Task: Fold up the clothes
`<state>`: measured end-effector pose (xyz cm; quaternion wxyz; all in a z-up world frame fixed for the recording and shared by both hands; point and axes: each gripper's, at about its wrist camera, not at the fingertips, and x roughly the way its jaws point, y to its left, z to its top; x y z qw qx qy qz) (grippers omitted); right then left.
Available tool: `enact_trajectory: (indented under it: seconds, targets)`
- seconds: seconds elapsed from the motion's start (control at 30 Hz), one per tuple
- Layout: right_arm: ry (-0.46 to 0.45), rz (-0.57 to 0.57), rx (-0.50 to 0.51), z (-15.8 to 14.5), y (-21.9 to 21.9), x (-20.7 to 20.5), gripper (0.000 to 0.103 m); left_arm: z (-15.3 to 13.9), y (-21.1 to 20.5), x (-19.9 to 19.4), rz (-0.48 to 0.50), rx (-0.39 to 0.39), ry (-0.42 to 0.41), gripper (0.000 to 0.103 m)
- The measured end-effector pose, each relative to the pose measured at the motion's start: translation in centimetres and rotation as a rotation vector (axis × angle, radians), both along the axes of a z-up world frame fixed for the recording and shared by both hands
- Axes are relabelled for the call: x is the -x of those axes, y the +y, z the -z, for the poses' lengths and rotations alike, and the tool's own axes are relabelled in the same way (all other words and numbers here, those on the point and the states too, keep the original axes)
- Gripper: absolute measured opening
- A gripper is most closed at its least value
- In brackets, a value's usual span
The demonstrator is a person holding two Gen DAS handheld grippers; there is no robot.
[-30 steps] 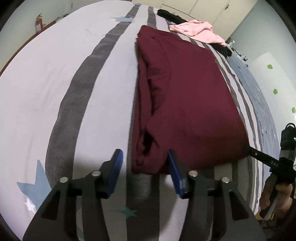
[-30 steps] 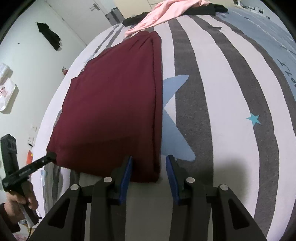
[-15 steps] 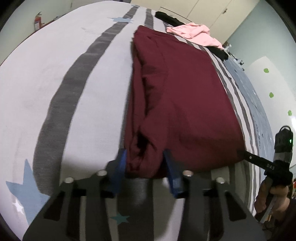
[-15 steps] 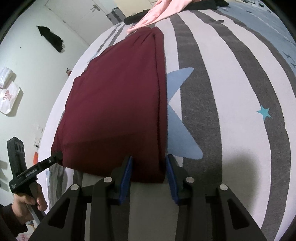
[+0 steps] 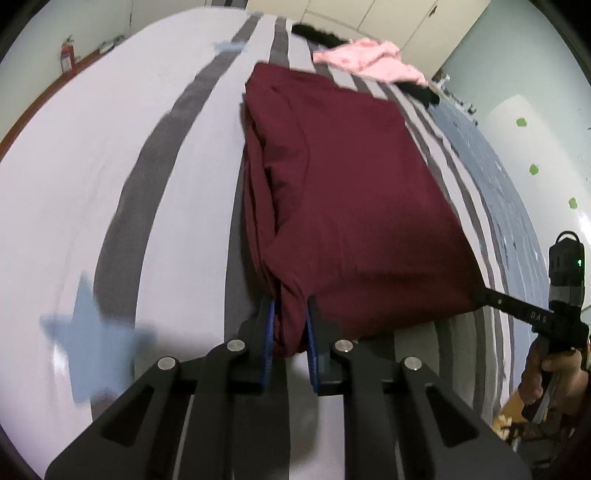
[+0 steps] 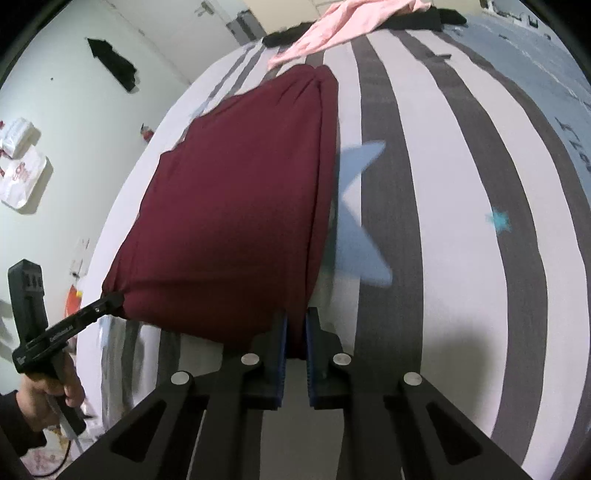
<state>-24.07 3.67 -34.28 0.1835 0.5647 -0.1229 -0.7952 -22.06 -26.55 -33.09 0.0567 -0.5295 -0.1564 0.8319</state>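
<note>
- The maroon garment (image 5: pixel 354 206) lies flat on the bed (image 5: pixel 74 184), already folded into a long rectangle with its layered edges along one side.
- The left claw (image 5: pixel 290 332) is closing on the near left corner of the garment; the cloth is bunched between its blue pads and the pads press on it.
- The right claw (image 6: pixel 295 343) is closing on the near right corner in the same way, with a narrow fold of the cloth between its pads.
- In the view of each wrist the other claw shows at the opposite corner, with a hand (image 6: pixel 48 398) around its handle.
- I judge that the step in hand is the grasp of both near corners, to begin a fold across the length.
- The next move probably calls for lifting both corners together and at the same height, then carrying them toward the far edge, so that the near edge stays straight and the layers do not slip.
- A risk: a claw that holds only the upper layers would leave the lower ones behind.
- The bed cover has white and grey stripes with pale blue stars (image 6: pixel 362 218).
- At the far end of the bed lie a pink garment (image 5: pixel 369 62) and a black garment (image 6: pixel 413 18), near the maroon one but apart from it.
- Around the bed are pale walls; a red fire extinguisher (image 5: pixel 66 59) stands by one of them.
</note>
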Motion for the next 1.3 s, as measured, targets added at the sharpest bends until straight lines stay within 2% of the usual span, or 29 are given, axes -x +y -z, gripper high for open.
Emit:
enact_trajectory:
  seconds: [0.17, 0.33, 0.5, 0.67, 0.77, 0.9, 1.0, 1.13, 1.17, 1.23, 1.27, 1.3]
  targets:
    - [-0.078, -0.039, 0.003, 0.1, 0.2, -4.0, 0.007, -0.4, -0.1, -4.1, -0.022, -0.011, -0.073, 0.012]
    - [-0.036, -0.022, 0.036, -4.1, 0.3, -4.3, 0.007, -5.3, -0.6, -3.2, -0.079, -0.037, 0.012, 0.012]
    - [0.026, 0.026, 0.081, -7.7, 1.4, -1.5, 0.007, -9.6, -1.2, -0.2, -0.097, -0.051, 0.105, 0.012]
    - [0.107, 0.092, 0.113, -9.4, 1.7, 4.8, 0.005, -11.6, -2.1, 4.6, -0.118, -0.059, 0.191, 0.012]
    - [0.146, 0.097, 0.099, -8.9, -0.1, 9.2, 0.004, -10.9, -2.7, 8.9, -0.122, -0.038, 0.206, 0.012]
    - [0.148, 0.107, 0.087, -7.1, -0.6, 14.7, 0.0, -9.1, -3.1, 13.7, -0.121, -0.019, 0.19, 0.012]
    - [0.146, 0.115, 0.084, -5.5, -0.1, 18.0, 0.0, -7.0, -3.2, 16.5, -0.077, 0.02, 0.176, 0.012]
    - [0.134, 0.108, 0.09, -4.3, -0.1, 21.0, 0.0, -4.7, -4.5, 18.6, -0.095, -0.031, 0.12, 0.013]
    - [0.128, 0.107, 0.098, -4.1, 0.1, 21.0, 0.004, -4.6, -4.8, 18.7, -0.104, -0.053, 0.113, 0.014]
    - [0.117, 0.103, 0.115, -3.6, 0.5, 21.0, 0.006, -5.0, -5.7, 18.3, -0.12, -0.068, 0.137, 0.023]
    - [0.112, 0.099, 0.118, -3.4, 0.7, 20.9, 0.01, -5.4, -6.0, 17.8, -0.116, -0.065, 0.155, 0.026]
    - [0.105, 0.089, 0.114, -3.1, 1.0, 20.6, 0.014, -5.6, -6.2, 17.1, -0.106, -0.055, 0.161, 0.038]
